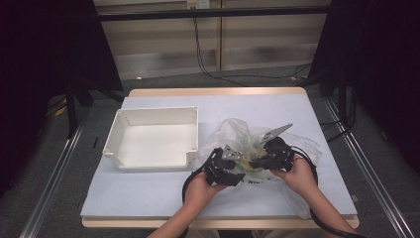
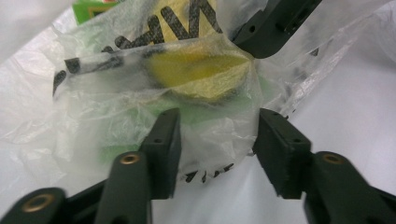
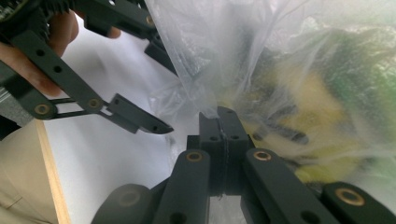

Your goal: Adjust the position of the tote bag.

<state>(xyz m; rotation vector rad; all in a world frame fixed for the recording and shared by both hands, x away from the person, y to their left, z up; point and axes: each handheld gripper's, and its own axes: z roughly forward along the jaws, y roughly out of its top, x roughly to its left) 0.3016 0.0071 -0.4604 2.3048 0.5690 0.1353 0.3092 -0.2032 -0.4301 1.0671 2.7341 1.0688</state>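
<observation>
A crumpled clear plastic bag point(image 1: 237, 134) with black lettering lies on the white table right of centre. Through it I see a yellow item point(image 2: 196, 74) and green packaging point(image 2: 91, 7). My left gripper point(image 1: 240, 173) is at the bag's near edge. Its jaws stand apart with a loose fold of the bag point(image 2: 215, 135) between them, and the pads do not press on it. My right gripper point(image 3: 224, 126) is shut on a thin edge of the bag point(image 3: 210, 70), close to the left gripper point(image 3: 161, 91). The yellow item point(image 3: 303, 121) shows blurred behind the plastic.
An empty white plastic tray point(image 1: 153, 139) sits left of the bag. The white table top point(image 1: 148, 193) has a wooden front edge. Black frame posts and cables stand beyond the table's far side.
</observation>
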